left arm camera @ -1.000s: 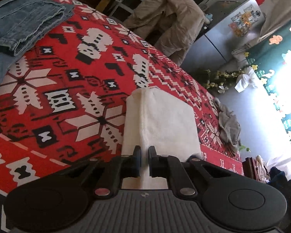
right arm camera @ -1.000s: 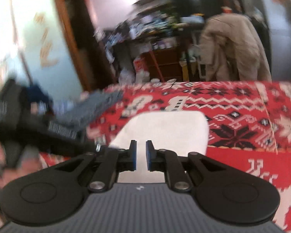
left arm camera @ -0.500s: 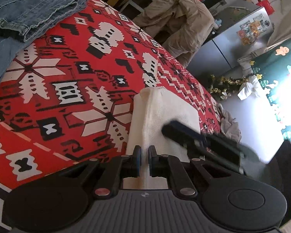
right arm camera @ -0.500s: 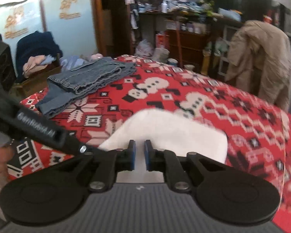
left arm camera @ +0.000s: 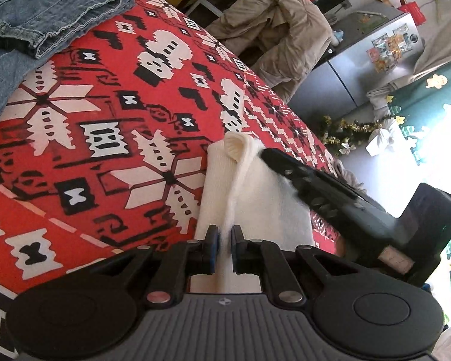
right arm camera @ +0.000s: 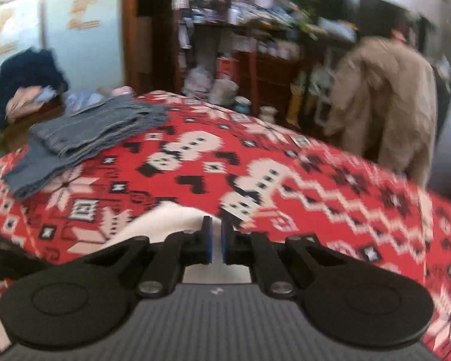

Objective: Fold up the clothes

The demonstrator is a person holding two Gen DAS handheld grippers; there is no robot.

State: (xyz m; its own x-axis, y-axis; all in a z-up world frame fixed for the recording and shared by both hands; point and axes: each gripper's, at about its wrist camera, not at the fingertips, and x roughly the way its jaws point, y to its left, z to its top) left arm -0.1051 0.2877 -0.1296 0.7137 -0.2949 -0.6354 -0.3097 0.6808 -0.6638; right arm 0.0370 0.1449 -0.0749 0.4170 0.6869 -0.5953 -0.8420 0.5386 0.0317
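A white knit garment [left arm camera: 255,198] lies partly folded on the red patterned tablecloth [left arm camera: 111,114]. Its ribbed edge [left arm camera: 234,146] is turned up at the far end. My left gripper [left arm camera: 224,240] is shut on the garment's near edge, and a ridge of fabric rises into the narrow gap. The right gripper's black body [left arm camera: 321,186] reaches over the garment's right side. In the blurred right wrist view, my right gripper [right arm camera: 215,237] is shut with pale cloth between its pads. There the white garment [right arm camera: 165,221] bulges just left of the fingers.
Folded blue jeans [left arm camera: 45,9] lie at the table's far left corner, jeans [right arm camera: 90,134]. A beige coat [left arm camera: 273,39] hangs on a chair beyond the table, coat [right arm camera: 385,102]. A grey fridge [left arm camera: 354,69] and cluttered shelves [right arm camera: 255,45] stand behind.
The right gripper came in from the right and swept across over the white garment, carrying cloth with it. The garment's far edge now stands turned up. My left gripper stayed clamped on the near edge.
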